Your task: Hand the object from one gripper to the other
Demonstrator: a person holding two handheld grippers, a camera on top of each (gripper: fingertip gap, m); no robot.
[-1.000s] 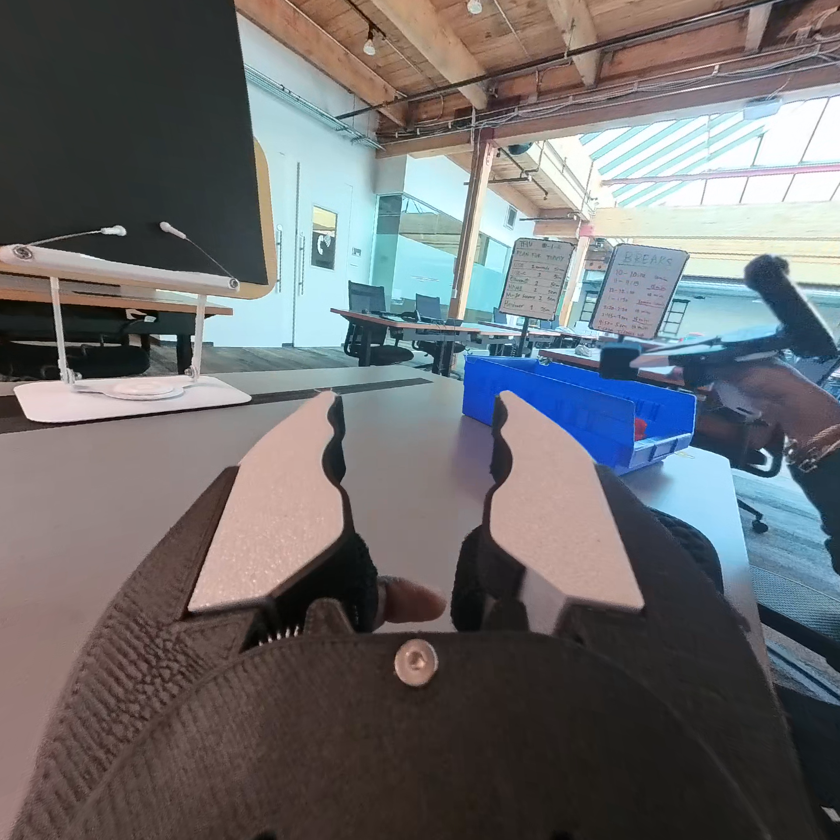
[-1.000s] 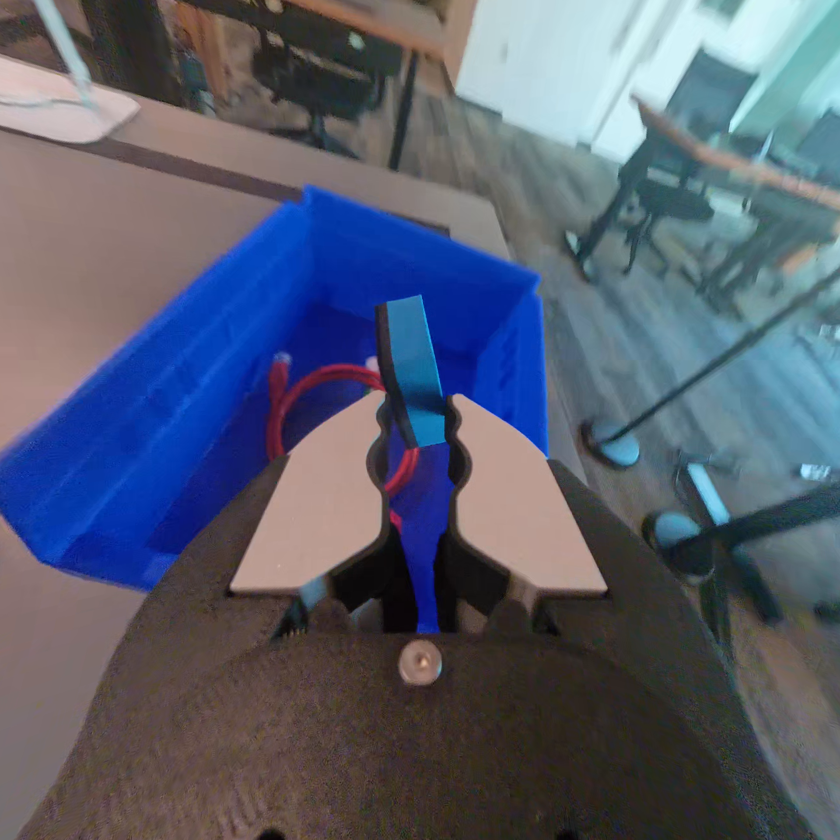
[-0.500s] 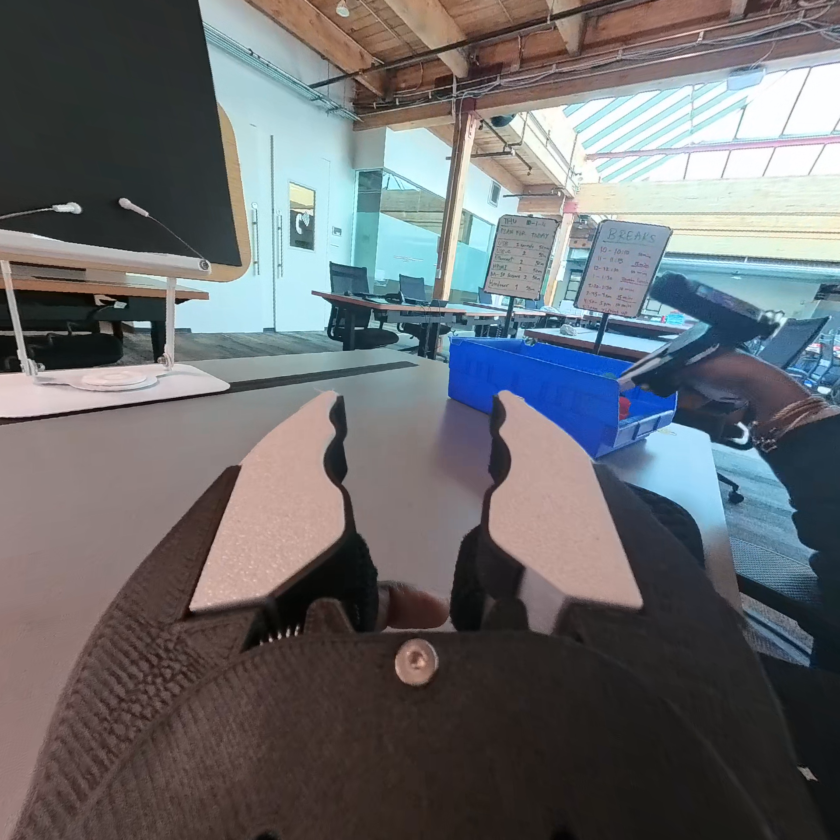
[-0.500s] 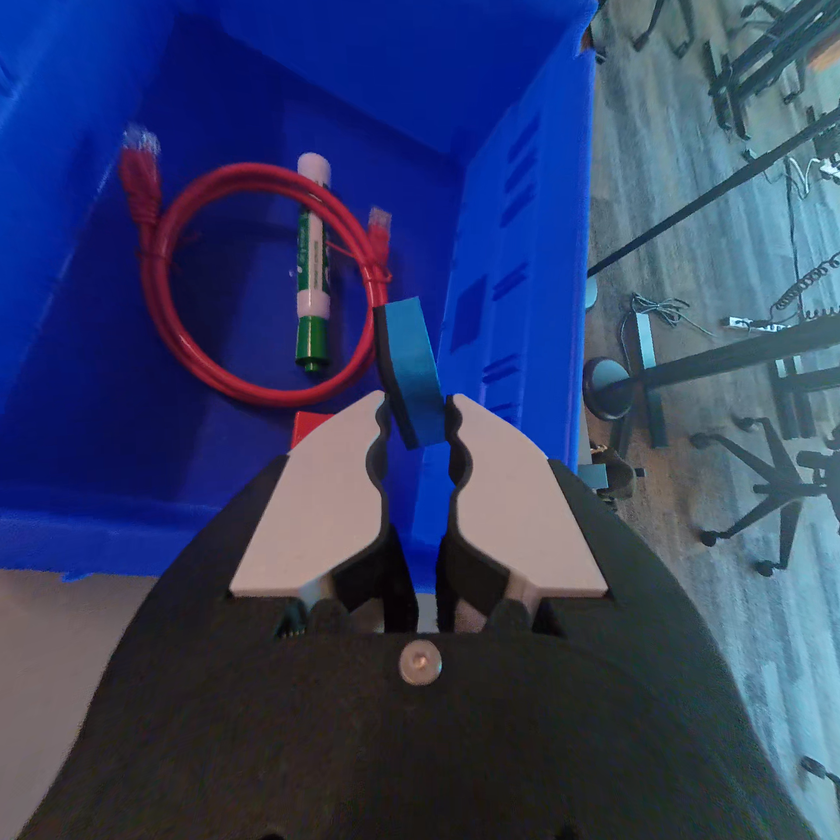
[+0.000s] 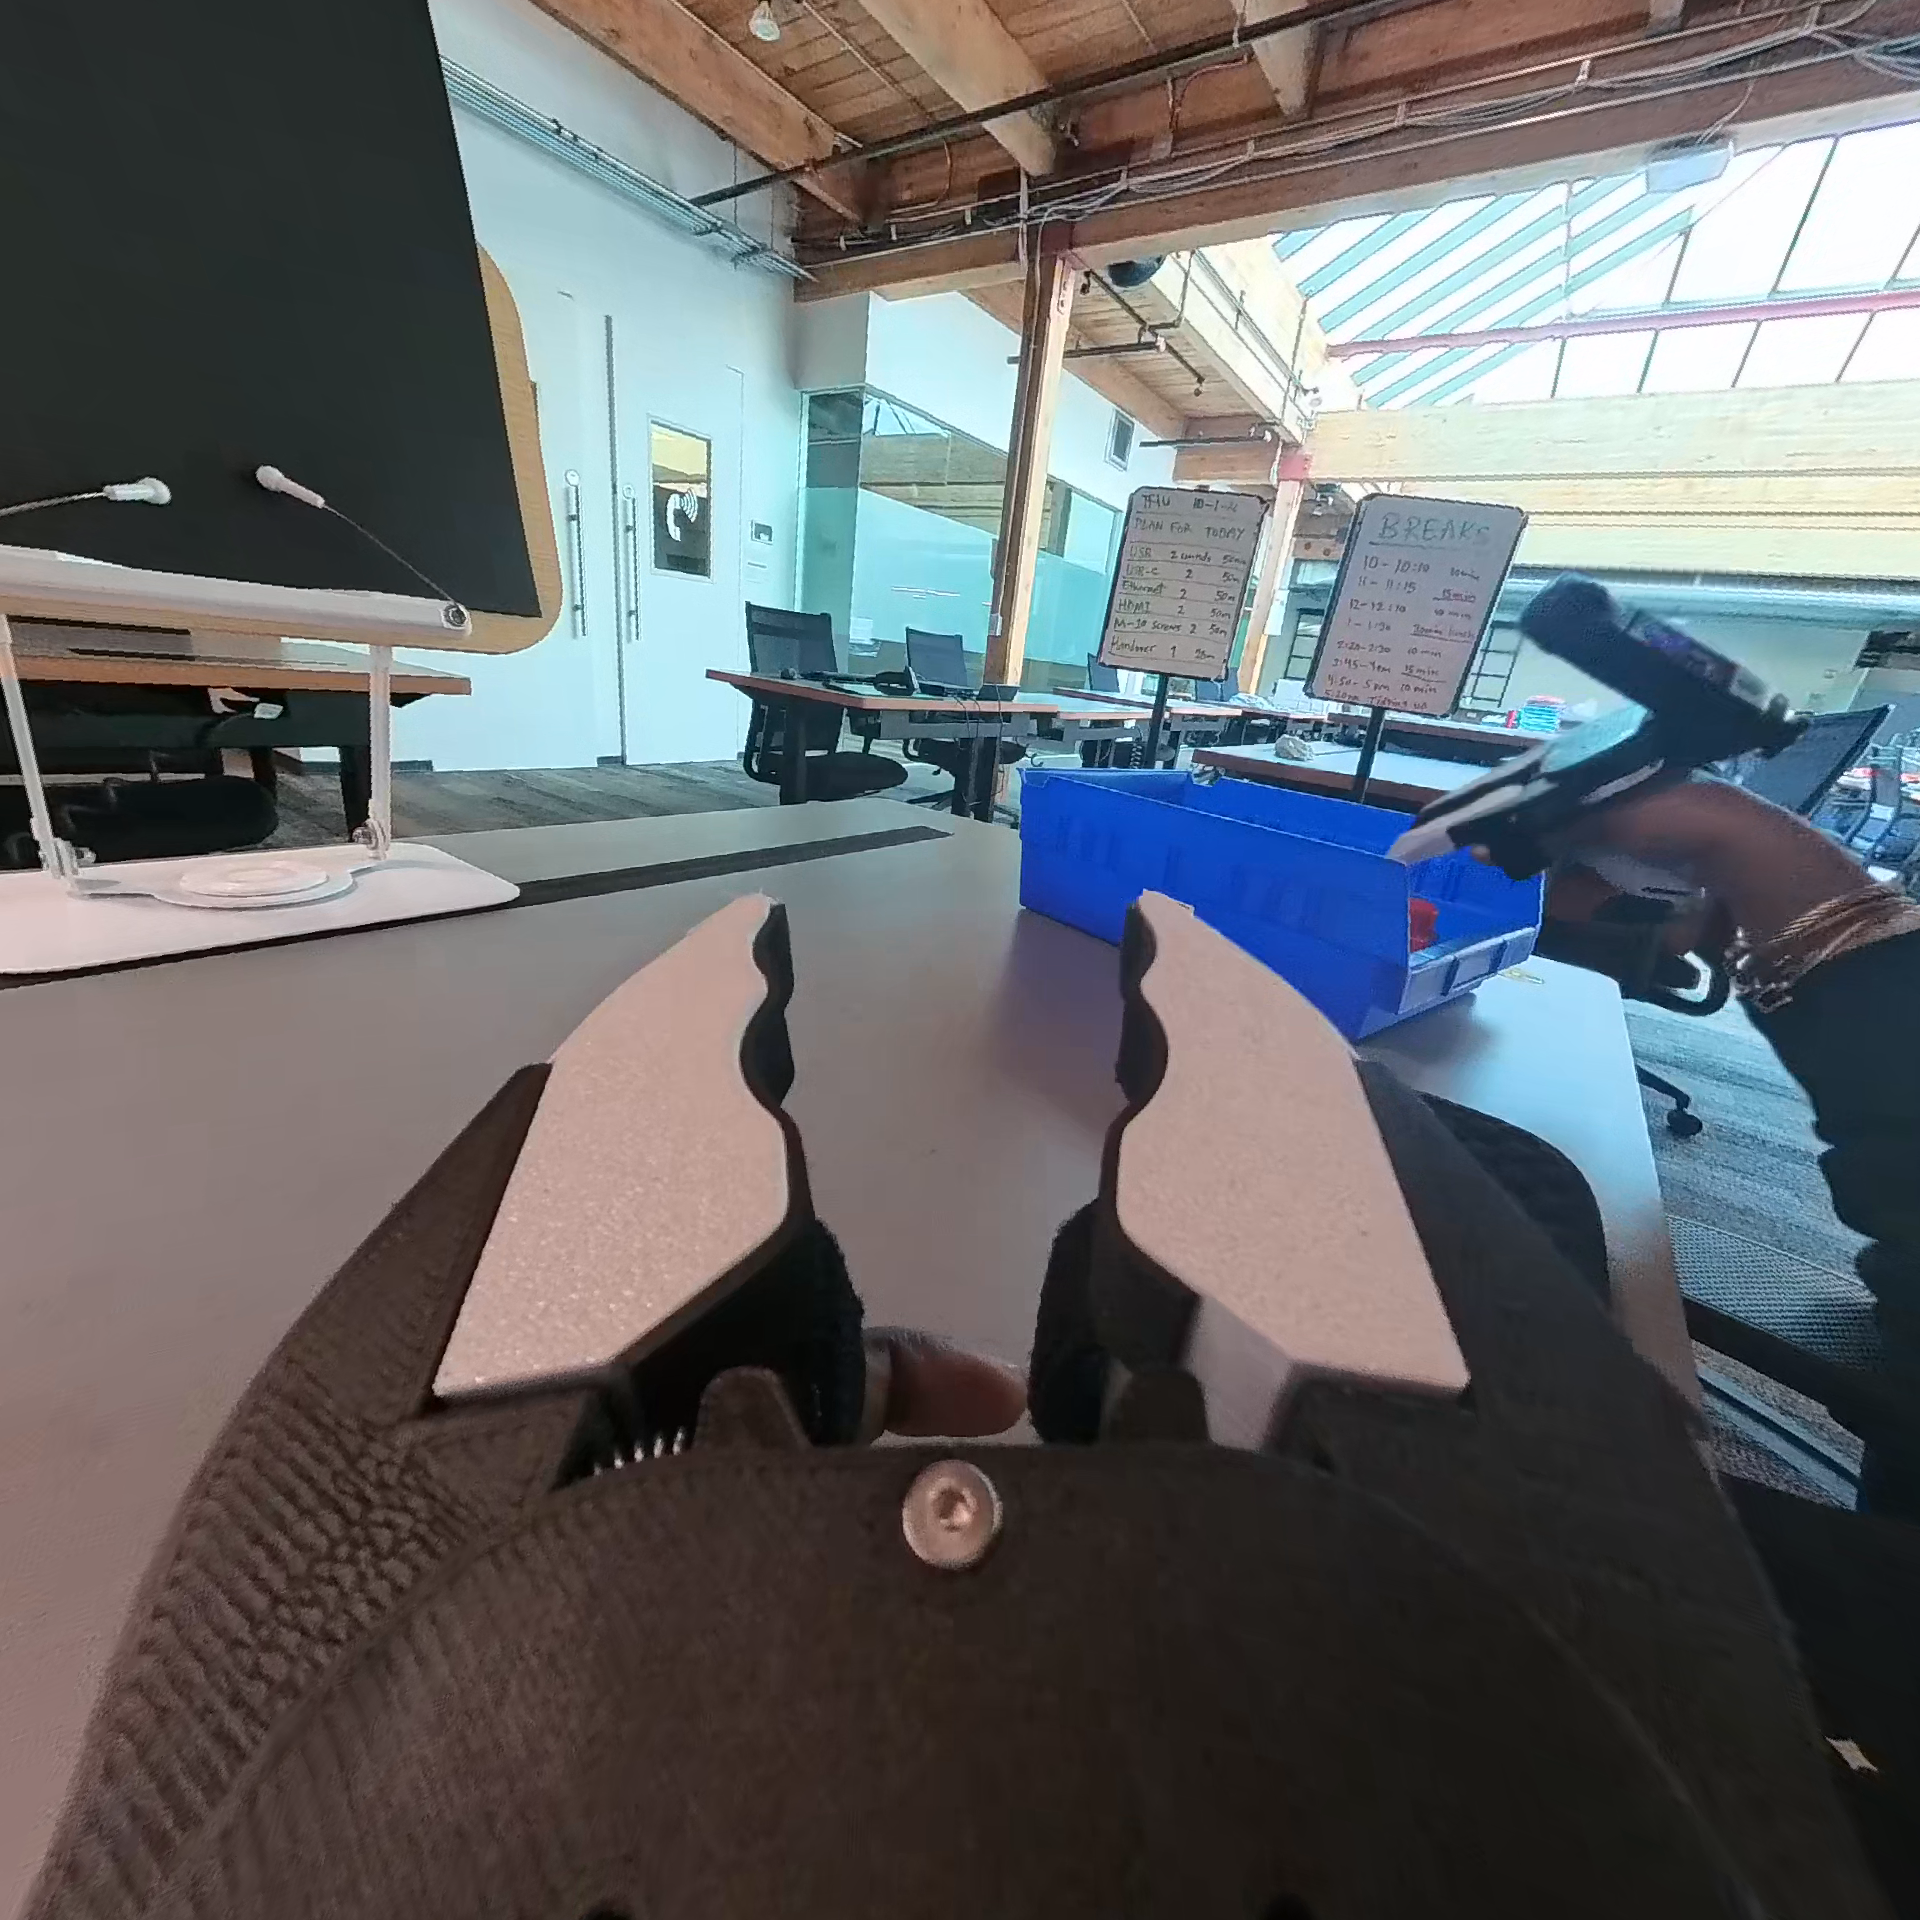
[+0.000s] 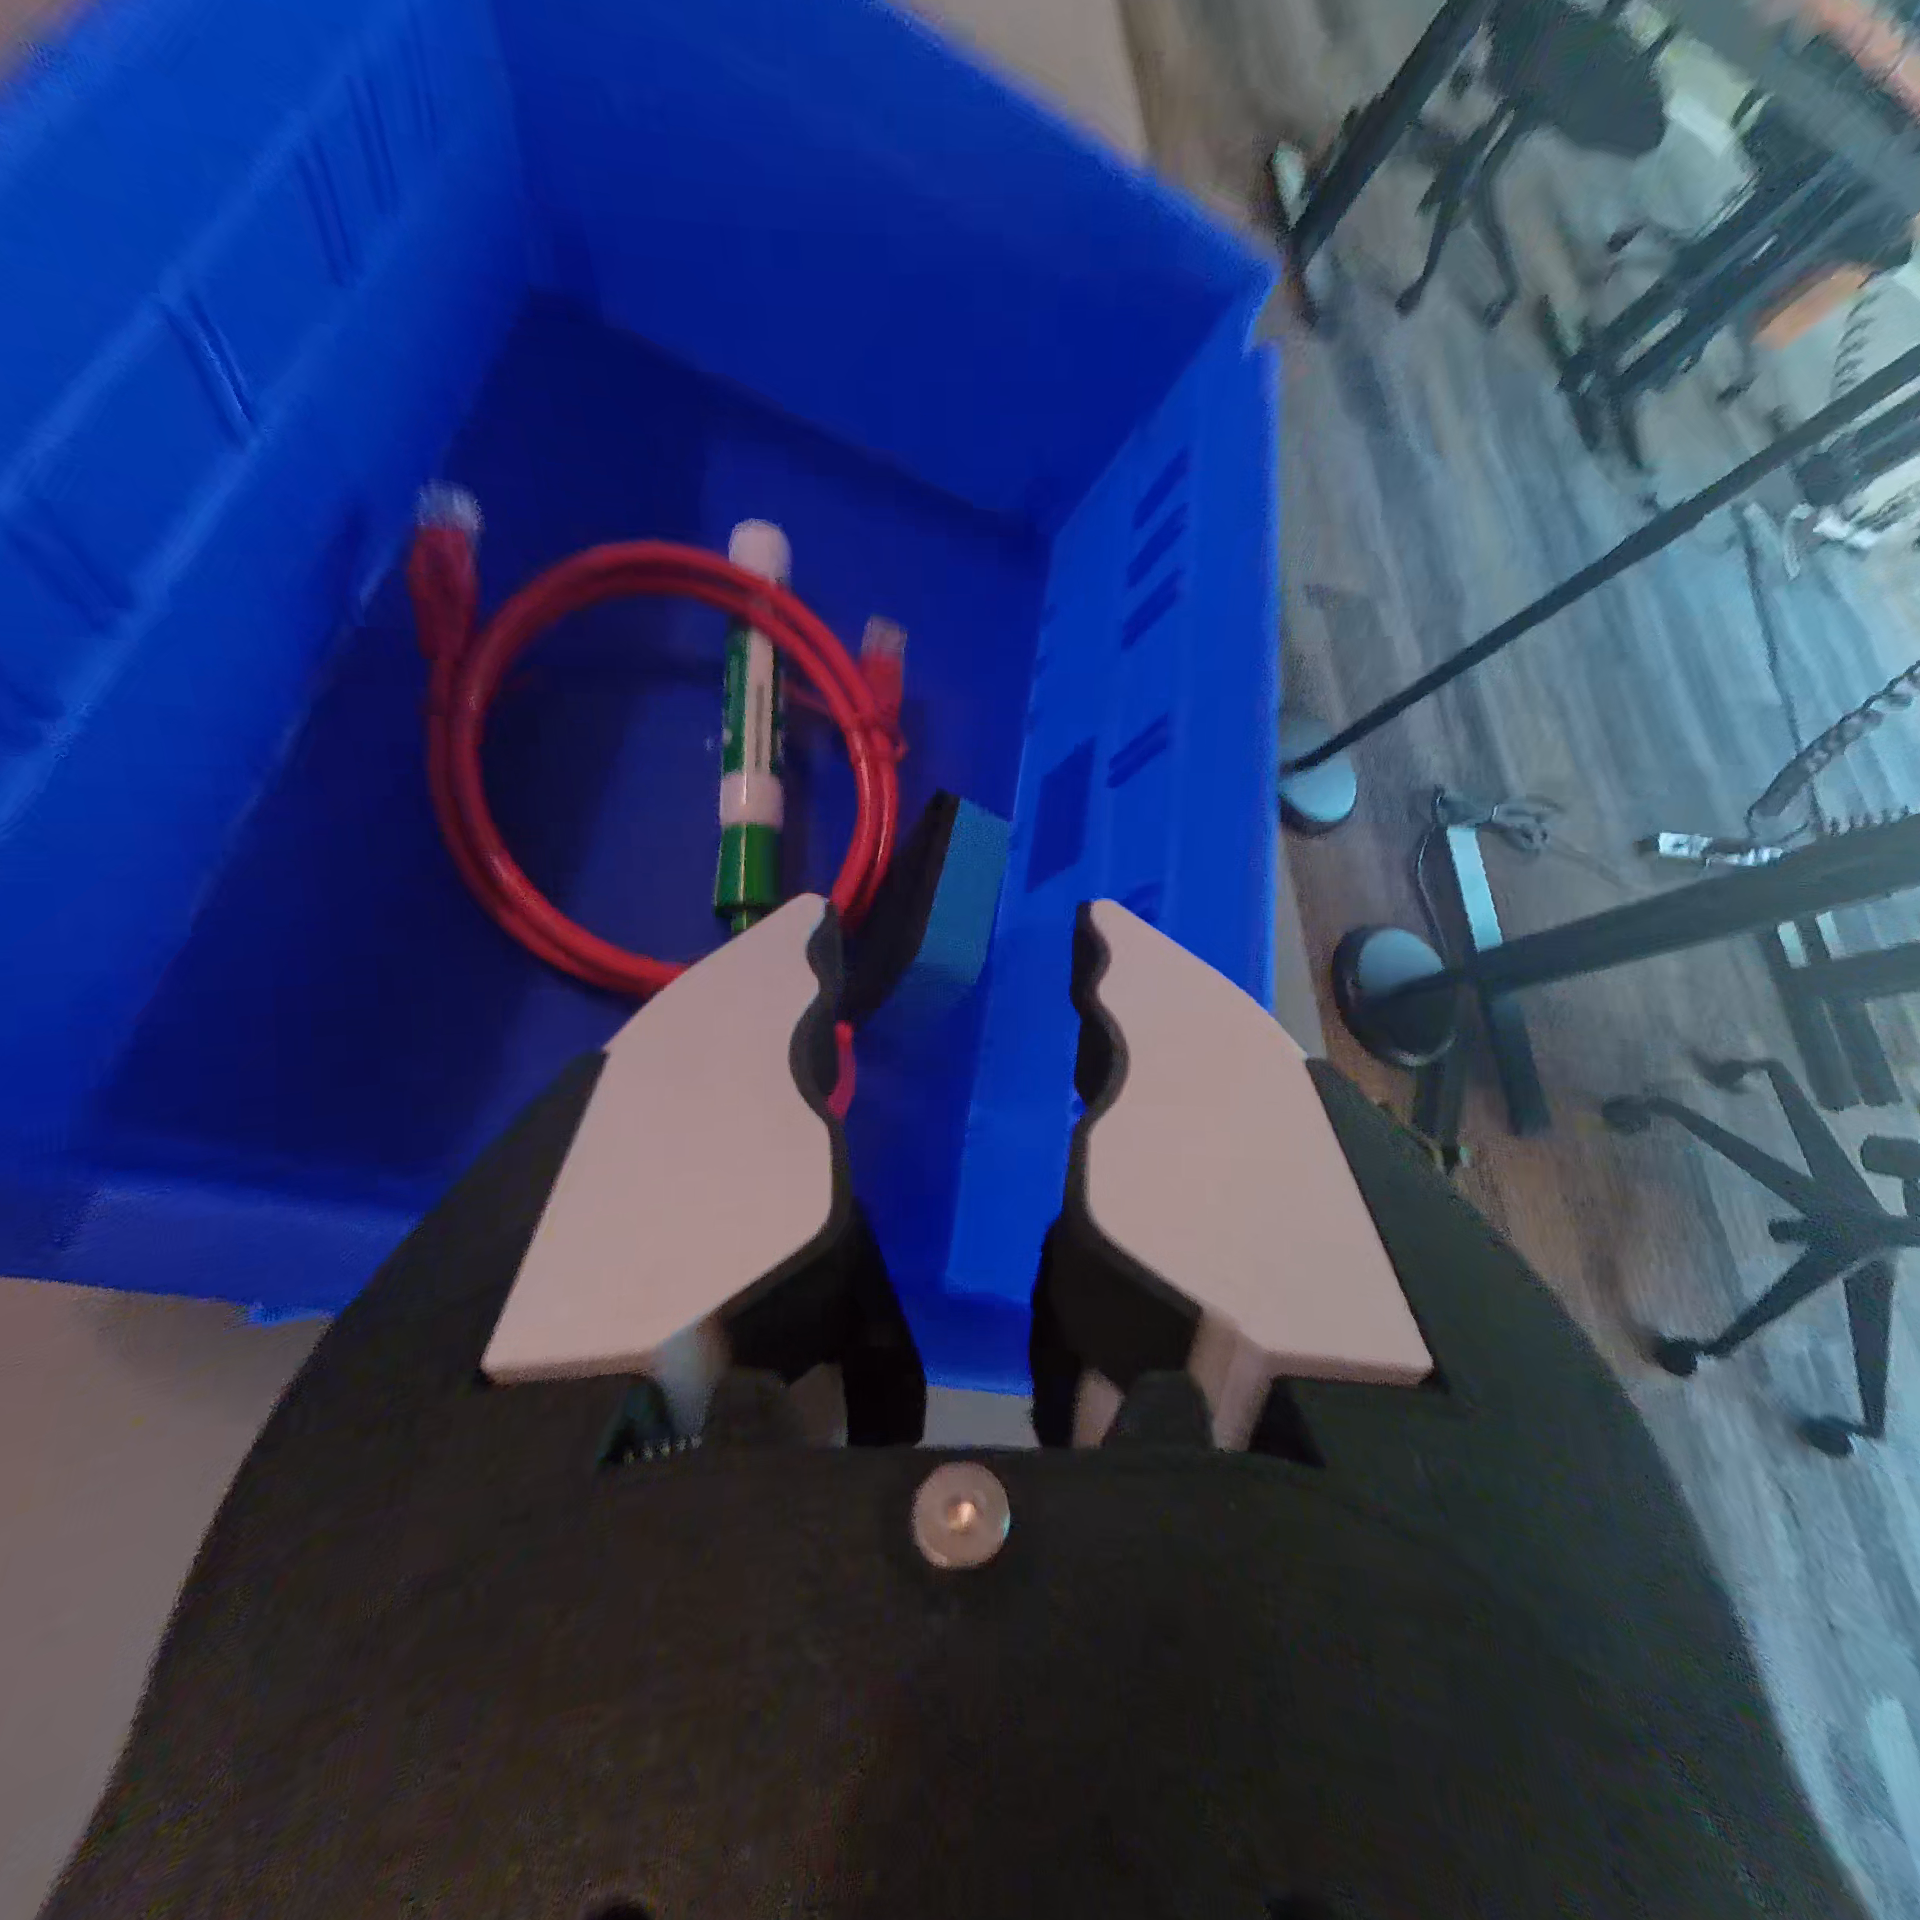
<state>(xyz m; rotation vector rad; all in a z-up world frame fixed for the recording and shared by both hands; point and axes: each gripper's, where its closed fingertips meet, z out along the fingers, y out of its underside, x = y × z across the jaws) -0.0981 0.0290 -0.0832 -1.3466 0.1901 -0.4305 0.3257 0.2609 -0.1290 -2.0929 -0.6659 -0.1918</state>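
So the right tongs (image 6: 951, 940) are sitting parted right over the blue bin (image 6: 1132, 727), and the blue block (image 6: 961, 904) is hanging just ahead of the tips, between them but no longer pinched, tipping toward the bin's right-hand wall. It looks like it's dropping into the bin, though the blur is making that hard to call. Its long axis is running roughly away from the tongs, slightly tilted.

The block itself is looking like a small flat slab, bright blue on the broad face with a black layer along one edge, maybe foam.

Down in the bin, a coiled red cable (image 6: 665, 769) and a green marker (image 6: 750, 727) are lying on the floor.

The left tongs (image 5: 951, 925) are hovering wide apart and empty, low over the grey tabletop (image 5: 260, 1091), well apart from the bin. So the right ones are way nearer the block.
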